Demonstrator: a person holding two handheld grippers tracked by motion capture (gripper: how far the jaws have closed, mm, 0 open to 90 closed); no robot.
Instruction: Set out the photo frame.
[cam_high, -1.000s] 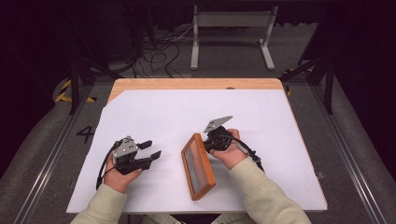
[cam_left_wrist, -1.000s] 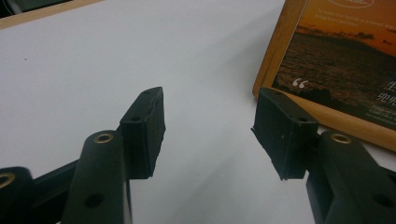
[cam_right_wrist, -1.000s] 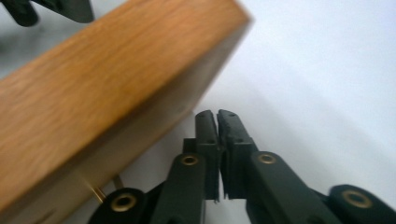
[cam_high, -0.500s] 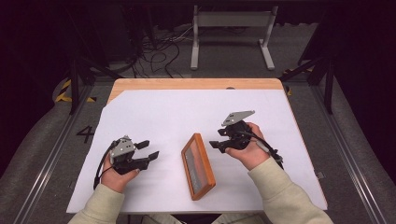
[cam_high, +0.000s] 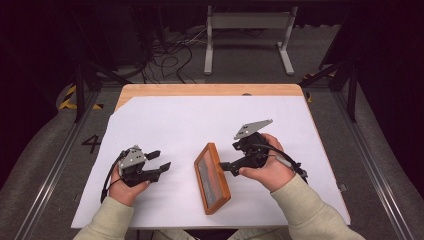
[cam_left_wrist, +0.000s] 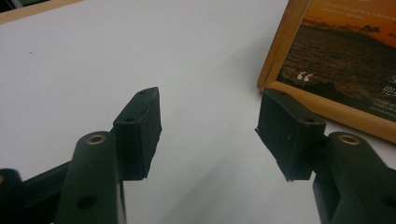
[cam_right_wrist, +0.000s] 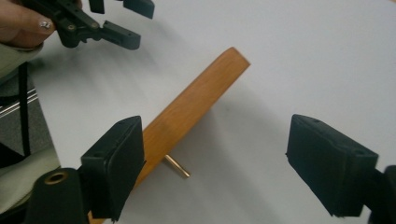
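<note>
while the wooden picture frame (cam_high: 212, 177) lay propped on its small brass peg (cam_right_wrist: 177, 166) on the white worktop (cam_high: 200, 125), the right tool (cam_high: 226, 165) hung just beside its right edge, its jaws having just been opening and now well apart with nothing between them. the left tool (cam_high: 160, 160) rested low over the worktop left of the frame, jaws wide apart and empty, one pad (cam_left_wrist: 289, 135) near the frame's corner.
</note>
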